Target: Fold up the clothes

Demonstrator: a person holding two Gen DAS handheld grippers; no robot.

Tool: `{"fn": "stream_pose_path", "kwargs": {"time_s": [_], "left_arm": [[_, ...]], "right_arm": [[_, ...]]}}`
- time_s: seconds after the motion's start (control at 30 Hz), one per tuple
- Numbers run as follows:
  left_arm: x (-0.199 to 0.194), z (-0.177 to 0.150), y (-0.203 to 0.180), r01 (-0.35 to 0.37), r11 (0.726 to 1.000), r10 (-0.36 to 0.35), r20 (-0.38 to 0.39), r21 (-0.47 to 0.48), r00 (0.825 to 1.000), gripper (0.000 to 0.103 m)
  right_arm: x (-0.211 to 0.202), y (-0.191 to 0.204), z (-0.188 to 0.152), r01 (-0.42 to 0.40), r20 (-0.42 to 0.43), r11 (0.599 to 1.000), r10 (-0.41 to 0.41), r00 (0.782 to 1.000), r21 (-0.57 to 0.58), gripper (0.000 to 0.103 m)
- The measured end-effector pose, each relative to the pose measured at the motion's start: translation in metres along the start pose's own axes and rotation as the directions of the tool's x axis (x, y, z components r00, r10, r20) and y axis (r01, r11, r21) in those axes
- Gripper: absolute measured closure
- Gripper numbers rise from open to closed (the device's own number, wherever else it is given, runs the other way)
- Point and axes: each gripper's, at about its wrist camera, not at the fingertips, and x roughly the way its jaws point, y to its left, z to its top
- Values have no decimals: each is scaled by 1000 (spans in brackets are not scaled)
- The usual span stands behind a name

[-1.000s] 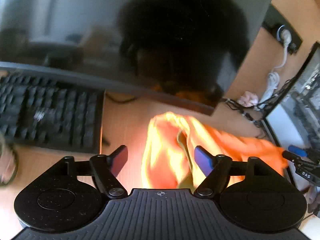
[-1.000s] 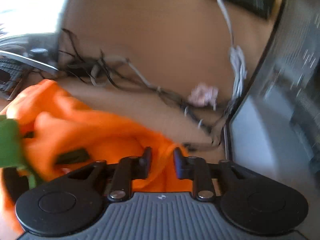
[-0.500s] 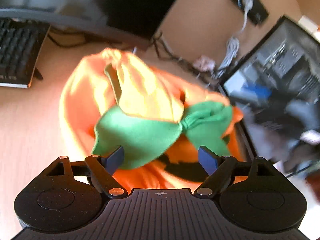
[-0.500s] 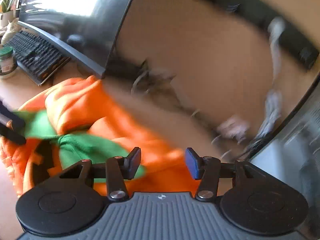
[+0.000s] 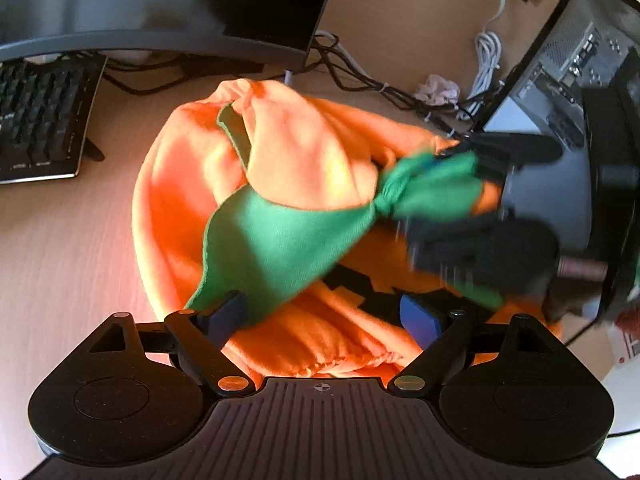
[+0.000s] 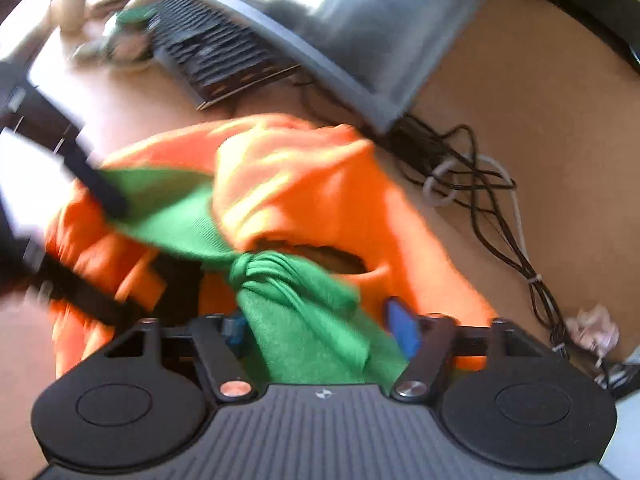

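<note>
An orange garment (image 5: 304, 148) with a green knotted collar piece (image 5: 280, 240) and black pumpkin-face patches lies crumpled on the wooden desk (image 5: 60, 240). My left gripper (image 5: 324, 316) is open just above its near part, the green flap reaching between the fingers. My right gripper (image 6: 324, 330) is open with the green knot (image 6: 272, 272) and green cloth lying between its fingers; it also shows blurred at the right of the left wrist view (image 5: 480, 216). The orange garment fills the middle of the right wrist view (image 6: 300, 184).
A black keyboard (image 5: 36, 120) lies at the left, a monitor (image 5: 160, 0) stands behind the garment. Tangled cables (image 5: 380, 84) run along the back. A computer case (image 5: 580, 80) stands at the right. The keyboard (image 6: 224, 56) and cables (image 6: 480, 200) also show in the right wrist view.
My right gripper has let go of the orange cloth, opened and swung over the green knot. My left gripper has pulled back and to the right over the garment, staying open.
</note>
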Motion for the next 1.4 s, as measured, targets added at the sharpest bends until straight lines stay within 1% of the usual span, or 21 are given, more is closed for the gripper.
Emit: {"fn": "stream_pose_path", "kwargs": {"time_s": [0.07,0.1,0.17,0.2,0.23,0.3,0.33,0.37,0.47,0.57,0.6,0.67,0.73,0.8,1.03,1.13,1.17,1.2,1.3,1.33,1.4], "left_arm": [[0,-1,-1,3,1000,-3,-5,8,1000,11],[0,-2,0,2,1000,-1,-10,11,1000,11],[2,-3,0,0,1000,0,-17,18,1000,11],[2,-4,2,2,1000,-1,-21,19,1000,11],[2,-5,3,3,1000,-3,-24,18,1000,11],[1,-4,4,7,1000,-6,-25,16,1000,11],[1,-4,5,8,1000,-8,-24,15,1000,11],[-1,-4,6,10,1000,-10,-22,12,1000,11],[-6,-4,9,16,1000,-16,-17,6,1000,11],[-13,-3,11,10,1000,-10,-15,17,1000,10],[-15,-2,11,8,1000,-8,-14,21,1000,9],[-20,-1,11,3,1000,-3,-6,29,1000,9],[-27,0,10,-2,999,2,2,37,1000,9],[-35,1,9,-3,999,3,4,48,1000,8],[-64,7,2,8,997,-11,53,72,999,8],[-84,16,-6,59,992,-73,130,108,989,8],[-91,19,-9,76,990,-94,156,121,983,8],[-98,23,-13,107,984,-133,185,140,974,7],[-99,34,-24,234,957,-266,193,173,945,4],[-88,35,-25,273,949,-298,162,160,941,4],[-65,37,-27,347,929,-361,100,132,927,4]], "right_arm": [[-6,-10,3,21,15,998,-21,1000,56,83],[-15,-16,7,49,37,996,-52,998,77,88],[-38,-27,15,112,84,987,-122,989,115,90],[-52,-35,21,127,117,982,-144,983,142,90],[-67,-37,24,129,145,980,-151,978,150,90],[-96,-35,29,110,195,986,-134,972,127,90],[-106,-29,28,100,200,989,-121,972,109,90],[-111,-20,24,90,187,992,-106,977,91,90],[-101,11,-4,61,96,997,-65,993,47,90],[-74,50,-35,37,-10,999,-37,999,11,89],[-67,63,-42,34,-25,999,-34,999,-3,87],[-57,79,-47,34,-38,999,-35,999,-10,83],[-50,87,-47,52,-41,999,-52,998,-4,82],[-47,86,-49,59,-51,998,-59,997,11,82],[-44,82,-43,79,-68,995,-74,995,64,79],[-47,81,-41,94,-73,992,-88,993,82,74],[-48,81,-40,101,-72,991,-95,993,84,70],[-50,81,-40,109,-71,990,-103,992,89,67],[-54,80,-40,122,-69,986,-115,991,110,62],[-57,80,-40,123,-65,986,-116,991,115,60],[-70,80,-41,125,-57,983,-119,991,136,47]]}}
